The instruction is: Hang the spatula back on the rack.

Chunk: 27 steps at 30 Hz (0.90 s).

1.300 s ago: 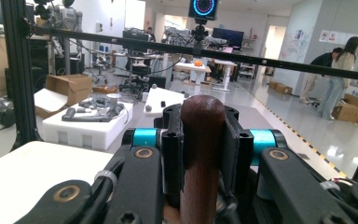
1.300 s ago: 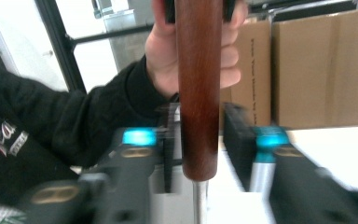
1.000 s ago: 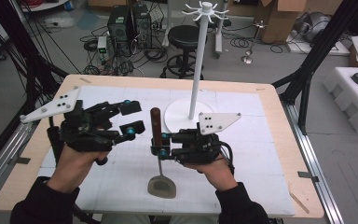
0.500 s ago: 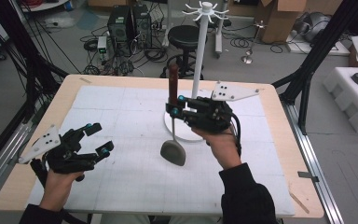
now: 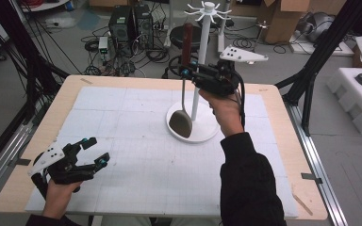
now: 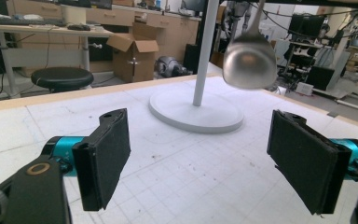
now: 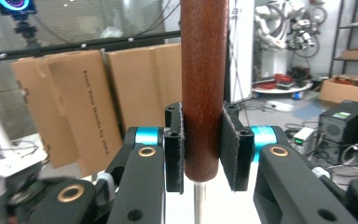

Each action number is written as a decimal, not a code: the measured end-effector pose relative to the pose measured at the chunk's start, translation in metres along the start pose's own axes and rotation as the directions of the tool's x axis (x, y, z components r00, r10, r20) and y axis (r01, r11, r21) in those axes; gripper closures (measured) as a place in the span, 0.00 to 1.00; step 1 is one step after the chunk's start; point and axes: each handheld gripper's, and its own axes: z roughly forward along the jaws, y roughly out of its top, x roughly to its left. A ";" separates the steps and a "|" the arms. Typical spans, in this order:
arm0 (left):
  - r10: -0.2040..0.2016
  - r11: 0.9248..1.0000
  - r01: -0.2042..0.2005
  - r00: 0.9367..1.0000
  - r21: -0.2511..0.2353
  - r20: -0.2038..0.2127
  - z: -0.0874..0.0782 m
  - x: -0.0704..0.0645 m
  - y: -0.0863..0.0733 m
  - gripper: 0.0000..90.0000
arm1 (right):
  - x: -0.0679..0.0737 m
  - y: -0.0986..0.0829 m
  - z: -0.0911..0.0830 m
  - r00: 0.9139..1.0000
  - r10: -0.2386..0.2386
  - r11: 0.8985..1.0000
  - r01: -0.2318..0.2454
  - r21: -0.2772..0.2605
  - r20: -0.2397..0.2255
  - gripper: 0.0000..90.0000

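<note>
A ladle with a dark brown wooden handle and a metal bowl hangs upright in the air, lifted high over the white mat. My right gripper is shut on the handle's lower end, just left of the white hook stand's pole. The bowl hovers above the stand's round base. My left gripper rests low at the table's front left, jaws wide open with nothing between them.
The hook stand's top carries several short white pegs. The wooden table edge frames the white mat. Black frame struts, a stool and cardboard boxes stand beyond the table.
My right gripper has carried the ladle up and away toward the stand's pole. My left gripper has let go of the ladle, opened and dropped back to the front left.
</note>
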 end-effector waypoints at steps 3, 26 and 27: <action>-0.008 1.000 0.008 1.000 -0.005 -0.005 -0.002 0.002 -0.004 0.24 | -0.007 0.007 0.003 1.000 0.009 1.000 -0.009 -0.005 0.023 0.81; -0.013 1.000 0.013 1.000 0.013 -0.009 -0.004 0.003 -0.008 0.26 | -0.045 0.009 0.009 0.991 0.087 0.995 -0.091 0.039 0.098 0.81; -0.011 1.000 0.011 1.000 0.016 -0.009 -0.004 0.003 -0.009 0.26 | -0.044 0.009 0.010 0.992 0.086 0.995 -0.090 0.040 0.096 0.81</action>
